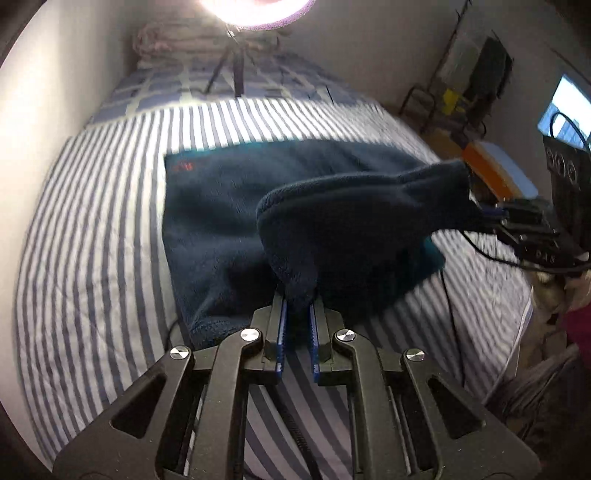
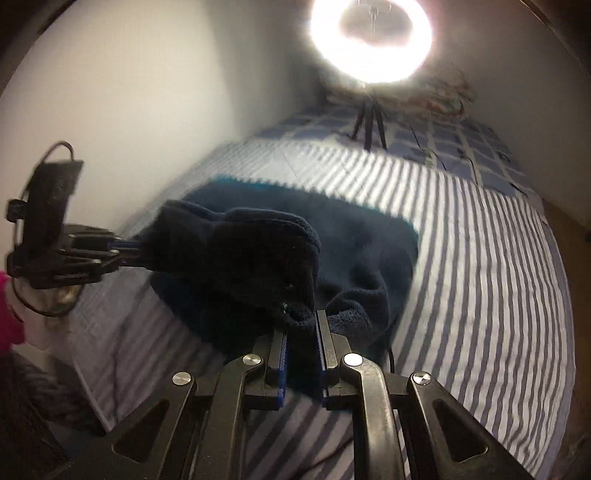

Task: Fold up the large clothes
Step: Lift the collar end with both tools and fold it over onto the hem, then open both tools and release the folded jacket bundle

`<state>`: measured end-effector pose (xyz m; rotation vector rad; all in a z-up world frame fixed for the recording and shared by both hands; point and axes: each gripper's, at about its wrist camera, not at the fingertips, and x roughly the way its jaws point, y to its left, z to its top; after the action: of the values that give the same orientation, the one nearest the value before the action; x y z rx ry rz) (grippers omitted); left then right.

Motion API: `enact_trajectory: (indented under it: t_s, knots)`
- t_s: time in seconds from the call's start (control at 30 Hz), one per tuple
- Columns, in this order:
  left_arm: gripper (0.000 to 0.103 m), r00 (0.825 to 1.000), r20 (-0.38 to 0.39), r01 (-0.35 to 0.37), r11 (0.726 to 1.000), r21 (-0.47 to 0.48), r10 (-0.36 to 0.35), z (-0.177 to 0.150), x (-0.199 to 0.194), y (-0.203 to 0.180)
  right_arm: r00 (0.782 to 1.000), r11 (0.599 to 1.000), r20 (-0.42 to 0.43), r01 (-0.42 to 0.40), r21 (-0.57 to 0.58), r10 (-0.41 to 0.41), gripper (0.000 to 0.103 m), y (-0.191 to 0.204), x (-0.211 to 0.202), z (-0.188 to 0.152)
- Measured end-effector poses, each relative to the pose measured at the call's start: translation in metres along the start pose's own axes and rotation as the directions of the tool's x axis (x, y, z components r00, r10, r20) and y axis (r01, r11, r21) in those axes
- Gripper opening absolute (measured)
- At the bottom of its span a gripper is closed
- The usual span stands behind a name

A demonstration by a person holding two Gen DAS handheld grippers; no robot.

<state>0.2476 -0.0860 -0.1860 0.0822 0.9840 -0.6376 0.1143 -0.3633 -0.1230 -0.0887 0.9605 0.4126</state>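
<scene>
- Left tool (image 1: pixel 297 314) pinches a raised edge of the fleece (image 1: pixel 221 221), fingers nearly closed.
- Right tool (image 2: pixel 301 328) clamps the same lifted fold, equally narrow.
- The rest of the fleece lies on the striped bed (image 1: pixel 92 258).
- Ring light (image 2: pixel 371 40) on its tripod stands beyond.

Two fisheye cameras, one on each handheld gripper, look forward along their own fingers and down onto a striped bed (image 1: pixel 92 258). The left wrist view sits low and close behind the left gripper (image 1: pixel 297 314), facing up the bed toward a ring light (image 1: pixel 255 11) at its far end, with the right gripper (image 1: pixel 491 216) at its right edge. The right wrist view, equally close behind its own fingers, faces the same way, with the left gripper at its left edge. Both share the dark fleece garment (image 1: pixel 221 221), the checked bedding (image 1: pixel 166 85) and the light.
</scene>
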Motion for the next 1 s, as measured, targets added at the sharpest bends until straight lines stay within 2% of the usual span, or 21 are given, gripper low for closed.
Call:
enact_trajectory:
  t_s: [0.13, 0.23, 0.33, 0.47, 0.53, 0.67, 0.73, 0.8, 0.93, 0.97, 1.0]
  knots:
    - [0.008, 1.000, -0.026, -0.005, 1.000, 0.005, 0.005, -0.020, -0.009, -0.011, 1.000, 1.000, -0.001, 0.019, 0.020, -0.019, 0.015, 0.002, -0.016, -0.017]
    - [0.008, 1.000, 0.016, 0.015, 1.000, -0.004, -0.015, -0.029, -0.040, -0.018, 0.999, 1.000, 0.035, -0.004, 0.019, 0.003, 0.019, 0.006, -0.050, -0.020]
    - [0.010, 0.997, 0.071, 0.024, 1.000, 0.000, -0.024, -0.034, -0.081, -0.027, 0.995, 1.000, 0.102, -0.010, 0.001, 0.010, 0.024, 0.020, -0.102, -0.024]
    - [0.025, 0.989, 0.142, 0.036, 0.999, -0.002, -0.036, -0.038, -0.141, -0.035, 0.981, 1.000, 0.192, -0.026, -0.003, 0.026, 0.028, 0.042, -0.175, -0.029]
    - [0.026, 0.983, 0.181, 0.040, 0.999, 0.004, -0.040, -0.037, -0.176, -0.040, 0.973, 1.000, 0.232, -0.015, -0.021, 0.020, 0.031, 0.055, -0.211, -0.032]
    - [0.026, 0.962, 0.273, -0.009, 0.997, 0.077, -0.012, -0.033, -0.253, -0.057, 0.951, 0.998, 0.309, 0.012, -0.061, 0.007, 0.032, 0.079, -0.271, -0.032]
    - [0.035, 0.944, 0.327, -0.082, 0.988, 0.132, 0.035, -0.030, -0.295, -0.072, 0.940, 0.997, 0.340, 0.013, -0.080, 0.015, 0.033, 0.087, -0.294, -0.029]
    - [0.059, 0.923, 0.378, -0.142, 0.977, 0.160, 0.072, -0.030, -0.326, -0.082, 0.927, 0.995, 0.374, 0.026, -0.096, 0.012, 0.036, 0.094, -0.318, -0.026]
    - [0.061, 0.899, 0.417, -0.217, 0.962, 0.167, 0.131, -0.021, -0.364, -0.088, 0.908, 0.993, 0.419, 0.026, -0.114, 0.024, 0.040, 0.103, -0.349, -0.019]
    - [0.062, 0.889, 0.431, -0.250, 0.953, 0.169, 0.157, -0.020, -0.370, -0.090, 0.904, 0.993, 0.426, 0.024, -0.118, 0.029, 0.044, 0.104, -0.354, -0.016]
    - [0.069, 0.874, 0.447, -0.289, 0.943, 0.165, 0.190, -0.018, -0.373, -0.090, 0.901, 0.992, 0.433, 0.028, -0.125, 0.029, 0.047, 0.104, -0.358, -0.013]
